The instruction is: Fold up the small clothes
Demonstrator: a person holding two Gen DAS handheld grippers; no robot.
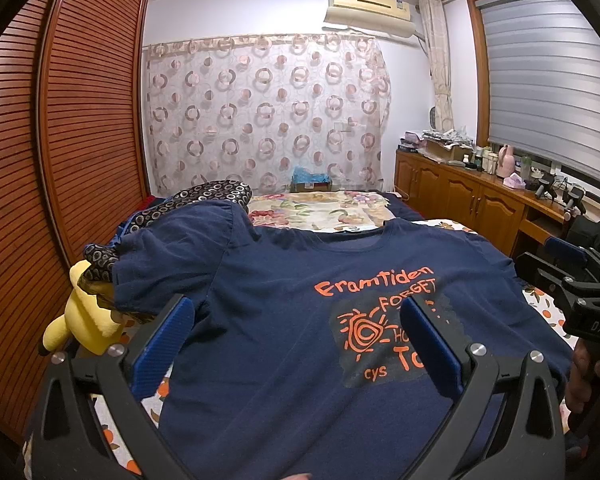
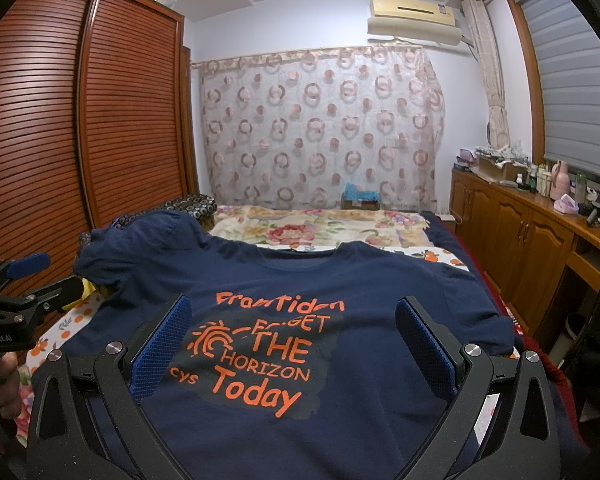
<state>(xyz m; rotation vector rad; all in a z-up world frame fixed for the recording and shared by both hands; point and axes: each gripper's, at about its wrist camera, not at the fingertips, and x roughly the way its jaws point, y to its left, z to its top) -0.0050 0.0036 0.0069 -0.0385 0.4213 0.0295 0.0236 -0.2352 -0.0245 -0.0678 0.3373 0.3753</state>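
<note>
Left gripper [image 1: 296, 344] and right gripper [image 2: 294, 346]: jaws spread wide, nothing held; both are poised above the lower half of the navy T-shirt [image 2: 340, 280]. The shirt is laid front up on the bed [image 2: 320, 224], collar away, orange print between the right gripper's jaws. One sleeve [image 1: 172, 248] is bunched over a patterned cloth [image 1: 204, 196] beside a yellow plush toy [image 1: 84, 320]. Judged step: pre-fold, no fold made. Next move probably calls for flattening that sleeve, then pinching an edge.

T-shirt [image 2: 340, 420], navy, orange print: "Framtiden", "FORGET THE HORIZON", "Today", "cys". Right gripper [image 1: 592, 312] body marked "DAS"; left gripper [image 2: 4, 320] lettering too blurred to read.
</note>
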